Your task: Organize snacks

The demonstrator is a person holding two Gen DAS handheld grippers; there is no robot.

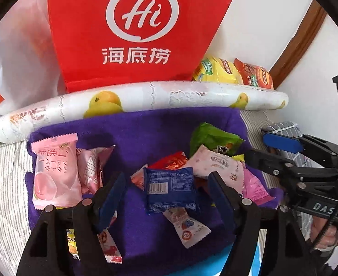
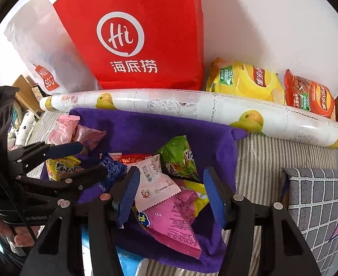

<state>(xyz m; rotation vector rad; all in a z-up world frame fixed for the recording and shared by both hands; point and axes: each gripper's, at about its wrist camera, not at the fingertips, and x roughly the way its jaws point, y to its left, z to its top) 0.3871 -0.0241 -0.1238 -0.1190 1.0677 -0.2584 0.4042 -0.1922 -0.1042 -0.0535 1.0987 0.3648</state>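
Note:
Several small snack packets lie on a purple cloth (image 1: 146, 133). My left gripper (image 1: 166, 195) is open above a blue packet (image 1: 170, 188), which lies between the pads untouched. A pink peach packet (image 1: 53, 172) lies to its left, and a green packet (image 1: 212, 138) and a white-pink packet (image 1: 217, 168) to its right. My right gripper (image 2: 172, 193) hangs open over the white-pink packet (image 2: 157, 184) and a magenta packet (image 2: 176, 220); its pads press on nothing. Each gripper shows in the other's view: the right gripper (image 1: 268, 149) at the right edge, the left gripper (image 2: 86, 161) at the left.
A red paper bag (image 1: 134, 34) stands against the wall behind a fruit-printed roll (image 1: 146, 96). A yellow chips bag (image 2: 245, 82) and a red chips bag (image 2: 311, 96) lean at the back right. A checked cushion (image 2: 316, 202) lies right of the cloth on striped bedding (image 2: 256, 161).

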